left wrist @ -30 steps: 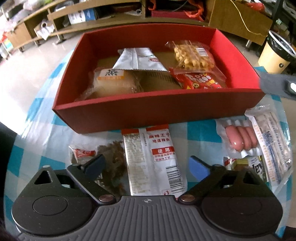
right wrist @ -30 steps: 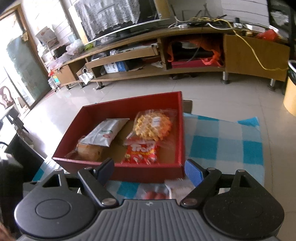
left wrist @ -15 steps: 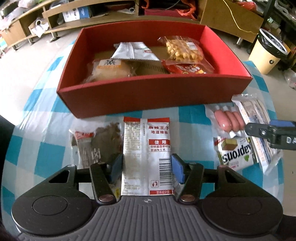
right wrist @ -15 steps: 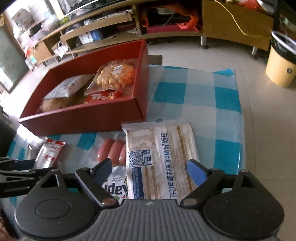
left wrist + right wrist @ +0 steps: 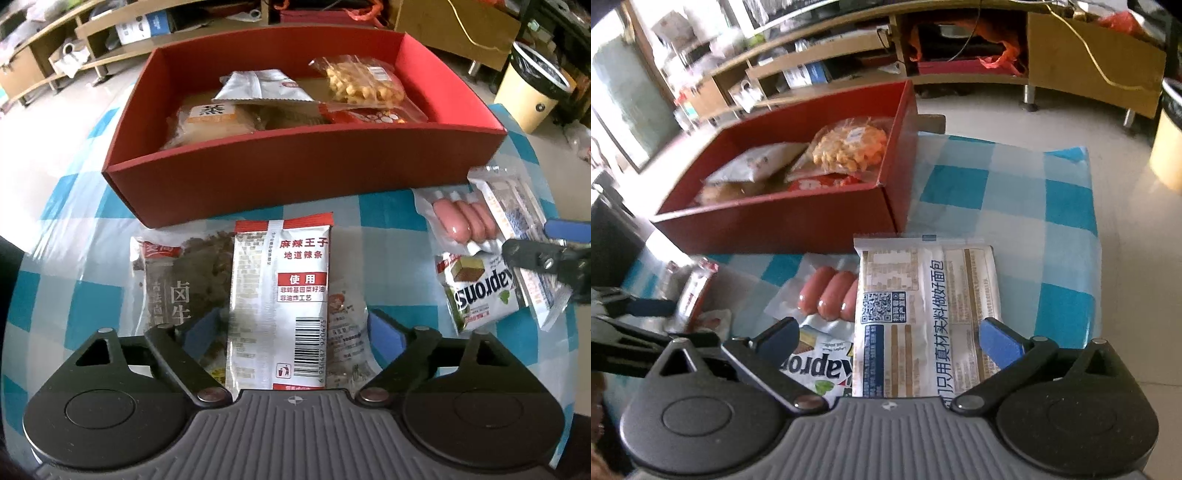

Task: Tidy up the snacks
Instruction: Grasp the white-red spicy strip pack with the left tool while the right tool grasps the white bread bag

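Black left gripper [image 5: 291,328]; blue-padded jaws

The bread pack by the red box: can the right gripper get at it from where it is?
Probably yes. The right gripper stands open, its jaws either side of the bread pack, which lies on top with nothing over it.

Red box [image 5: 295,173] wall blocks packets [image 5: 280,295] behind.

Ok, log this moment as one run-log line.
left gripper: open, jaws just reopened astride spicy strip packet | right gripper: open, just widened over bread packet | red box: partly filled
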Demonstrator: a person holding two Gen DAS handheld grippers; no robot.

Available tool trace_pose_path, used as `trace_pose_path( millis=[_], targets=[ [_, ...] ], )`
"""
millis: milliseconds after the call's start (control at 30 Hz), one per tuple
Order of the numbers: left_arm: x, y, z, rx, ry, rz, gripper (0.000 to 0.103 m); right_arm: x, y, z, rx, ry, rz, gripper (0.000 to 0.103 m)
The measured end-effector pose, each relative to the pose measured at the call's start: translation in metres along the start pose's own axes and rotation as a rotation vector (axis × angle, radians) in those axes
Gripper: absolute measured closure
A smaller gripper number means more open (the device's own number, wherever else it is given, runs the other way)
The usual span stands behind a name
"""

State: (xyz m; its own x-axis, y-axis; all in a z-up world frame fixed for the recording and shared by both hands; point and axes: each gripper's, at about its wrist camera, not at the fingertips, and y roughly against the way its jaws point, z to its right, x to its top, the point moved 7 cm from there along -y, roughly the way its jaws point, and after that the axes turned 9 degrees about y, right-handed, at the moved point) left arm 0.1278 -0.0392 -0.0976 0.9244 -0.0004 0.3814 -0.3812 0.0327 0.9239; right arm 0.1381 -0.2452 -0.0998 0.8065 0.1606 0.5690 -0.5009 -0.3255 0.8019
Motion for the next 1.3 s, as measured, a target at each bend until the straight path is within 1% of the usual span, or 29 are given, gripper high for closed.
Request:
trace_pose_path(
  millis=[100,167,267,333,367,400,433,500,567,600,667,700,733,767,867,900,933,967,1000,1100,1200,1300],
  targets=[
    [-0.002,-0.001,0.002,0.018,-0.032,-0.003,0.01,-0.001,0.002,0.002,0.025,-0.011,0.012,0.0],
    [-0.003,-0.003,0.003,0.019,-0.042,-0.007,0.008,0.0,0.001,0.001,0.01,-0.009,0.011,0.001],
    [-0.004,-0.004,0.004,0.024,-0.057,-0.008,0.007,-0.001,-0.001,-0.009,-0.079,0.065,-0.012,0.011],
    [-0.005,-0.003,0.004,0.026,-0.064,-0.008,0.007,-0.004,0.0,-0.013,-0.125,0.098,-0.015,0.025],
    [-0.005,-0.003,0.004,0.025,-0.065,-0.008,0.008,-0.005,0.004,-0.014,-0.121,0.095,-0.01,0.03],
    [-0.005,-0.003,0.004,0.023,-0.066,-0.01,0.008,-0.007,0.009,-0.015,-0.099,0.074,0.0,0.04],
    [-0.006,-0.002,0.004,0.019,-0.067,-0.013,0.008,-0.008,0.013,-0.014,-0.079,0.046,0.01,0.046],
    [-0.007,-0.002,0.003,0.011,-0.062,-0.021,0.008,-0.014,0.021,-0.013,-0.022,-0.024,0.019,0.047],
    [-0.007,-0.001,0.002,0.003,-0.057,-0.028,0.008,-0.018,0.028,-0.013,0.004,-0.071,0.029,0.048],
    [-0.008,0.0,0.002,0.001,-0.055,-0.029,0.008,-0.018,0.033,-0.011,-0.003,-0.083,0.043,0.047],
    [-0.009,0.0,0.001,-0.001,-0.053,-0.03,0.008,-0.014,0.035,-0.007,-0.034,-0.061,0.047,0.037],
    [-0.009,0.0,0.001,-0.001,-0.055,-0.03,0.008,-0.011,0.034,-0.002,-0.067,-0.049,0.047,0.027],
    [-0.009,0.0,0.001,-0.001,-0.056,-0.03,0.007,-0.008,0.032,0.003,-0.094,-0.046,0.045,0.022],
    [-0.009,0.0,0.002,0.001,-0.057,-0.031,0.006,-0.006,0.028,0.008,-0.107,-0.041,0.031,0.021],
    [-0.01,-0.004,0.003,0.008,-0.063,-0.038,0.004,-0.002,0.007,0.02,-0.109,-0.071,-0.04,0.02],
    [-0.01,-0.005,0.004,0.009,-0.065,-0.039,0.002,-0.001,-0.002,0.022,-0.097,-0.088,-0.073,0.015],
    [-0.011,-0.006,0.005,0.009,-0.07,-0.04,0.0,-0.001,-0.008,0.023,-0.085,-0.1,-0.088,0.009],
    [-0.011,-0.007,0.007,0.012,-0.076,-0.04,0.0,-0.001,-0.012,0.022,-0.08,-0.104,-0.09,0.006],
    [-0.011,-0.008,0.007,0.018,-0.084,-0.039,0.0,0.0,-0.016,0.019,-0.078,-0.091,-0.09,0.0],
    [-0.012,-0.009,0.008,0.023,-0.092,-0.036,0.0,-0.002,-0.02,0.01,-0.122,-0.047,-0.087,0.0],
    [-0.011,-0.009,0.007,0.019,-0.094,-0.034,0.0,-0.004,-0.018,0.013,-0.115,-0.071,-0.062,0.0],
    [-0.011,-0.009,0.007,0.02,-0.094,-0.035,0.0,-0.005,-0.018,0.011,-0.127,-0.057,-0.061,0.0]
  ],
)
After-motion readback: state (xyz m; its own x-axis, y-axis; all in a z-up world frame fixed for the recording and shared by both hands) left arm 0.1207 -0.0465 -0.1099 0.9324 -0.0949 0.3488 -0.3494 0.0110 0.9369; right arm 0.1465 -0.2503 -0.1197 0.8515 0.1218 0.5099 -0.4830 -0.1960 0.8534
